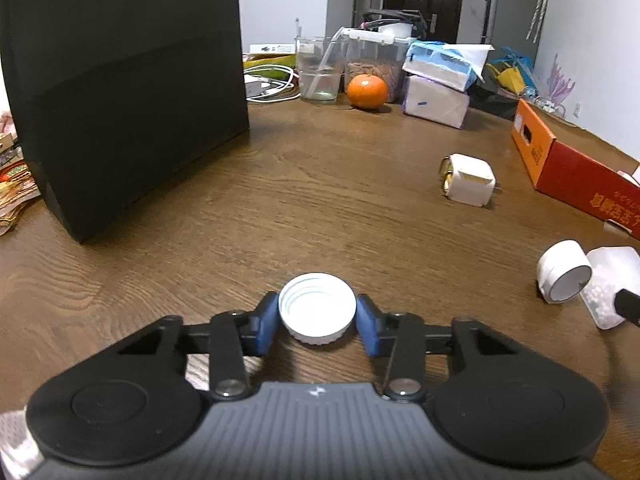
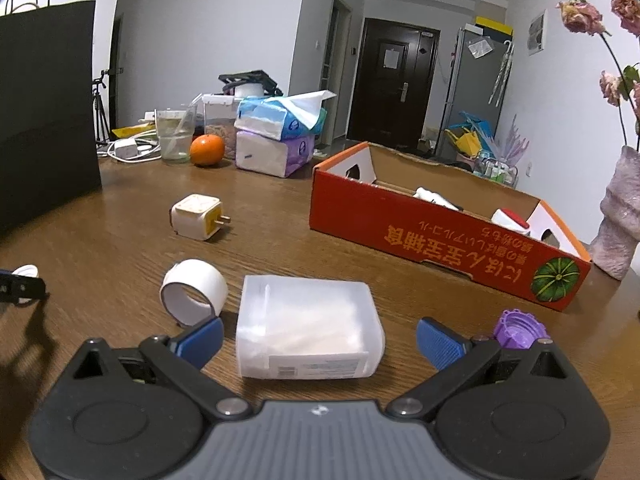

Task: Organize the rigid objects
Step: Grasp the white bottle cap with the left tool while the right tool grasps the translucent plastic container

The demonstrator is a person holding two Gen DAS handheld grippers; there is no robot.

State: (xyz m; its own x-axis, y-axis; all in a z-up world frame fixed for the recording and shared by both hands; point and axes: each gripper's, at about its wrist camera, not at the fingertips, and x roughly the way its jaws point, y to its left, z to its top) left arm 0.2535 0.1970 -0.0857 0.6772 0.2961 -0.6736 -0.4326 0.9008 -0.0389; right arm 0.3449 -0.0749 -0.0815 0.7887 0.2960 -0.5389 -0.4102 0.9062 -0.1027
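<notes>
A white bottle cap (image 1: 317, 306) lies open side up on the wooden table, and my left gripper (image 1: 317, 325) is shut on it, a blue pad against each side. In the right wrist view my right gripper (image 2: 320, 342) stands open around a translucent plastic box (image 2: 308, 320); its pads are clear of the box's sides. A white tape roll (image 2: 194, 292) lies just left of that box. A white plug adapter (image 2: 198, 216) sits farther back. A purple cap (image 2: 520, 328) rests by the right finger. The red cardboard box (image 2: 420, 236) holds a few items.
A tall black bag (image 1: 128, 80) stands at the left. At the table's far end are an orange (image 1: 367, 91), a glass (image 1: 320, 68), tissue packs (image 1: 436, 92) and cables. A pale vase (image 2: 616, 220) stands at the right edge.
</notes>
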